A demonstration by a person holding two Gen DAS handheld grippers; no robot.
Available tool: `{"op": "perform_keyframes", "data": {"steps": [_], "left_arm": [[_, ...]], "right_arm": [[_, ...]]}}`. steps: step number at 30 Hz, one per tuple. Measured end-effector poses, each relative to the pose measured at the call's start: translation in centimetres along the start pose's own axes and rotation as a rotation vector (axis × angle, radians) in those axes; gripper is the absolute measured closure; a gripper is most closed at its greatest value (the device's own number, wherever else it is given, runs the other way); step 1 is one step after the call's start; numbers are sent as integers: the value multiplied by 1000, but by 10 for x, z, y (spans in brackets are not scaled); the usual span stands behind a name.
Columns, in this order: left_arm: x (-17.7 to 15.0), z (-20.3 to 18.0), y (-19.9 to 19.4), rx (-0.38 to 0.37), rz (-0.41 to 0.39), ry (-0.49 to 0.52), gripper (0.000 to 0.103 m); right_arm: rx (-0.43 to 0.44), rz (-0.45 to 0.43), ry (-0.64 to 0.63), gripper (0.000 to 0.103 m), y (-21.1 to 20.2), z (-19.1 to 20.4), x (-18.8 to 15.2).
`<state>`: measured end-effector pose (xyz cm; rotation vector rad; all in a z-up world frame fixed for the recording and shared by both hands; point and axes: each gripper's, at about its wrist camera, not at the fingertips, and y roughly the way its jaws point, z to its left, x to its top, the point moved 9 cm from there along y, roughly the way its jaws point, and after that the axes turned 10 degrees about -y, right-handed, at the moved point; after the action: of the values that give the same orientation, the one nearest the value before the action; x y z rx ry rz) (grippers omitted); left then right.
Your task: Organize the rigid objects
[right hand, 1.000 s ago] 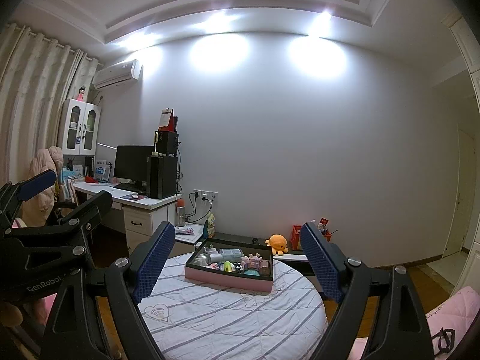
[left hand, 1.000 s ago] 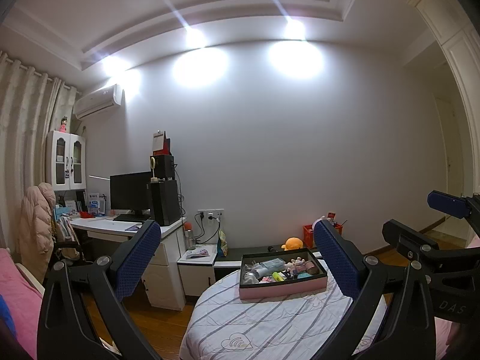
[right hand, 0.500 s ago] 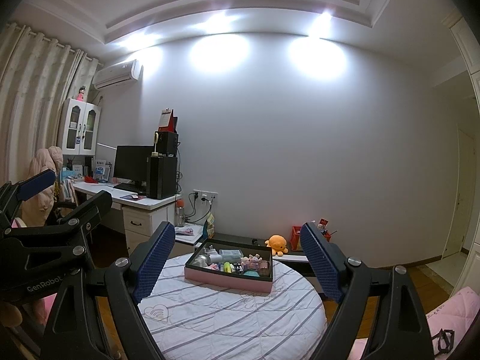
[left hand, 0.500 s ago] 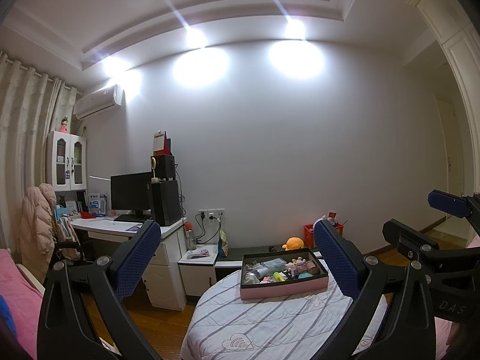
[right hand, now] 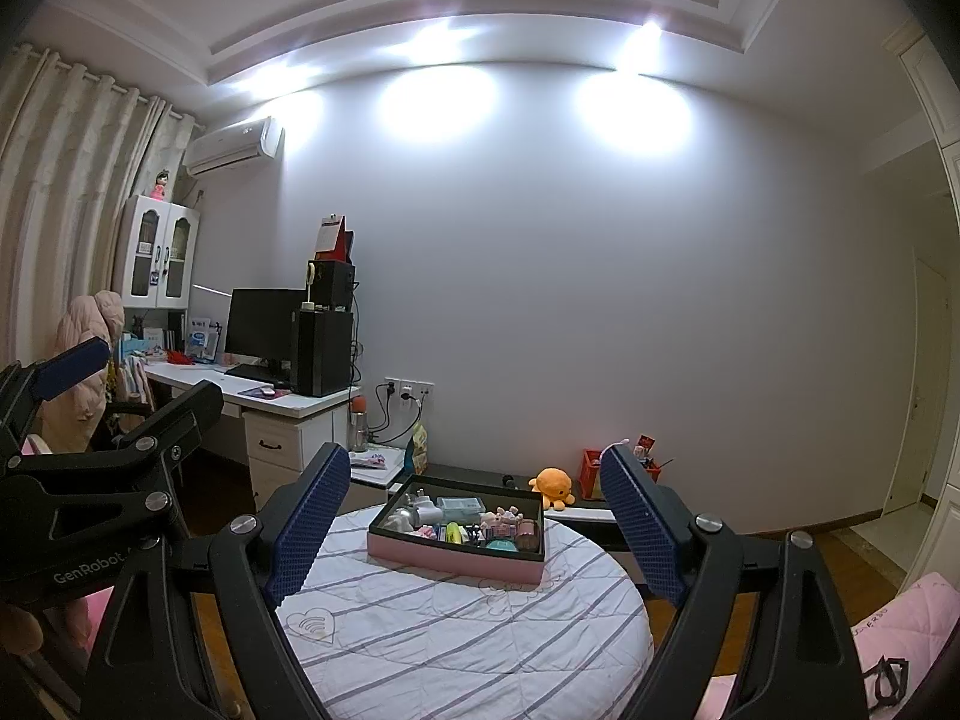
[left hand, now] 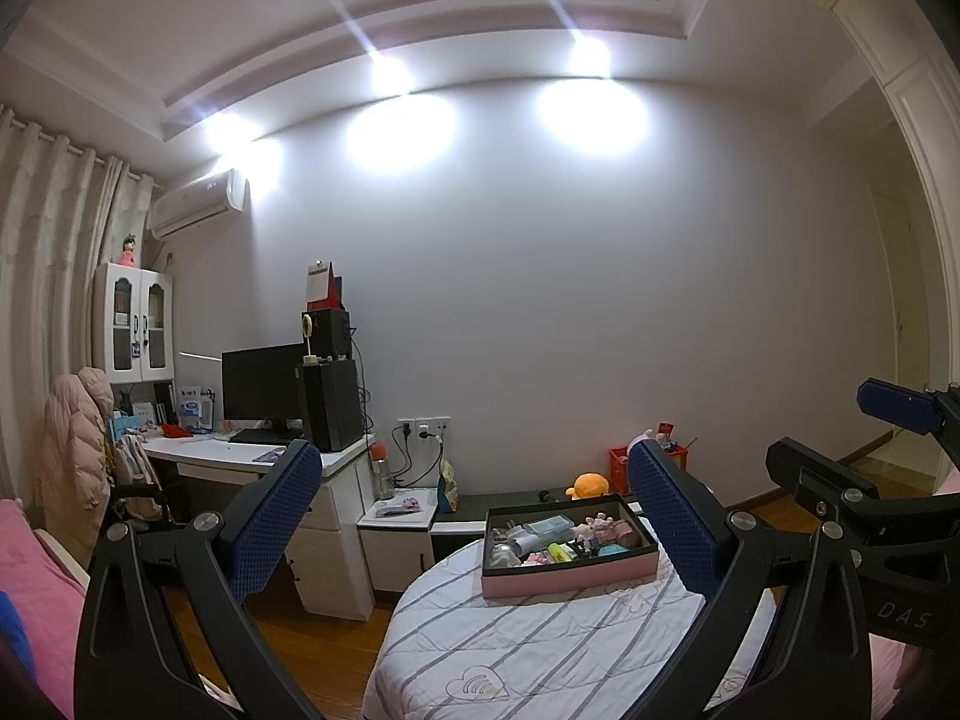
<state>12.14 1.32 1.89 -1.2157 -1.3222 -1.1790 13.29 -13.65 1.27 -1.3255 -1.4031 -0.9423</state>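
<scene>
A pink box with a black inside [left hand: 567,569] [right hand: 456,558] rests on a round table covered by a striped white cloth [left hand: 510,648] [right hand: 456,636]. Several small items fill the box: a white plug, a pale blue case, a yellow marker, little figurines. My left gripper [left hand: 474,516] is held level well short of the box, jaws wide apart and empty. Equally wide and empty, my right gripper [right hand: 477,510] frames the box from a distance. Each gripper shows at the edge of the other's view.
A white desk [right hand: 282,414] with a monitor and black speakers stands at the left by the wall. An orange plush toy [right hand: 553,485] and a red basket [right hand: 591,473] sit on a low bench behind the table. Pink bedding [left hand: 36,588] lies at far left; wooden floor surrounds the table.
</scene>
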Motion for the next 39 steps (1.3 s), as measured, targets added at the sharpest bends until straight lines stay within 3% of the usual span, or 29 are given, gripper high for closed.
{"op": "perform_keyframes", "data": {"steps": [39], "left_arm": [[3,4,-5,1,-24,7,0]], "right_arm": [[0,3,-8,16,0,5,5]]}}
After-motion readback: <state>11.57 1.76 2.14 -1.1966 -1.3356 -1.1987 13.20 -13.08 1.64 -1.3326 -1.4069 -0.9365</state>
